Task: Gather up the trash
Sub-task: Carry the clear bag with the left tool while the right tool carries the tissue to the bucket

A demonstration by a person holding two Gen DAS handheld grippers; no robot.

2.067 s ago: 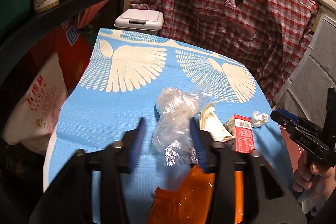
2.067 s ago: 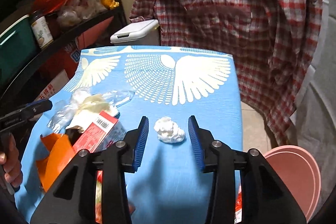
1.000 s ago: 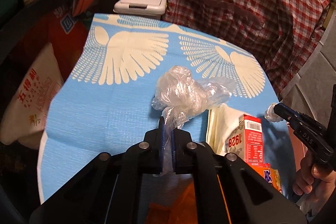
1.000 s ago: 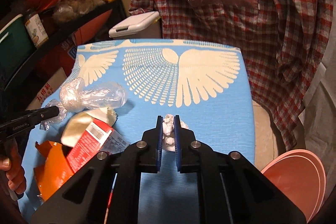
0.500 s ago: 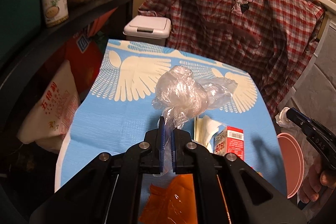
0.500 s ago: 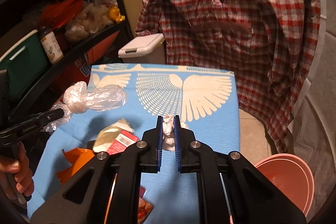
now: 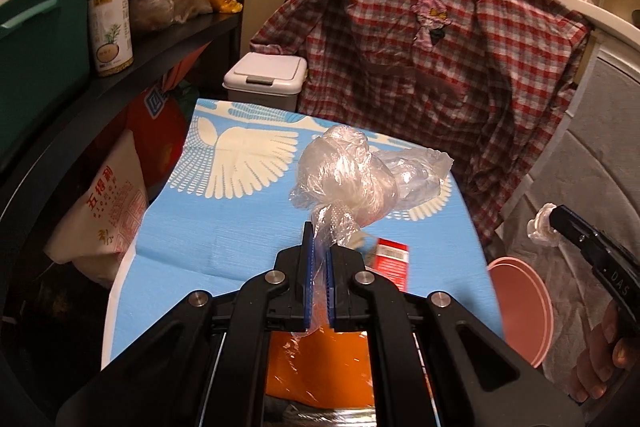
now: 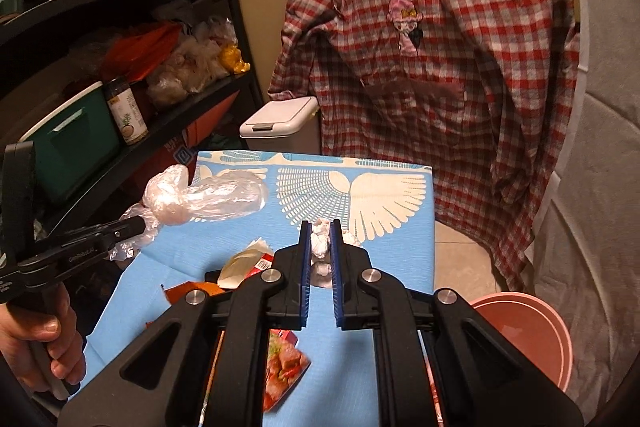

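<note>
Holding the knotted plastic bag [image 7: 346, 179] mid-frame in our left gripper [image 7: 317, 247], fingers clamped on its twisted tail; light, slippery; our right gripper [image 8: 321, 247] pinches a soft tissue wad [image 8: 320, 241].

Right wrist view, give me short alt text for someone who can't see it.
The right tongs are shut on a white paper wad above a blue winged tablecloth. At left, the left tongs hold a clear plastic bag; wrappers remain below.
</note>
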